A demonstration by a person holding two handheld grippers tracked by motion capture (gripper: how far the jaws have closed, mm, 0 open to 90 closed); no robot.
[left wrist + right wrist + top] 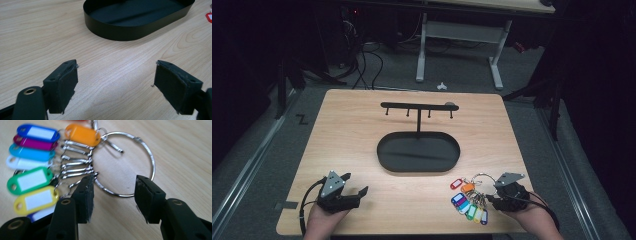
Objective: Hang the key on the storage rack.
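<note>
- I judge the step in hand to be the approach for the pick-up: my right gripper sits low over the large silver metal key ring, its fingers spread, with the near arc of the ring lying between them and not yet pinched.
- The ring lies flat on the pale wooden counter at its near right, just short of the black oval metal tray, with its bunch of coloured plastic key tags fanned out toward the middle.
- My left gripper rests at the near left, well apart from the keys, fingers spread wide over bare wood and holding nothing.
- Next move, as I read it: press the right fingers together on the wire, squarely, since thin round wire lying flat could slip out, then lift and carry it to the black T-shaped hook rack rising from the tray.
- Count: one large ring; seven tags I can tell apart in the right gripper view: orange, dark blue, magenta, light blue, white, green, yellow. The high view adds a red one, so eight at least.
- One tray, one rack; I count four hooks under its bar.
</note>
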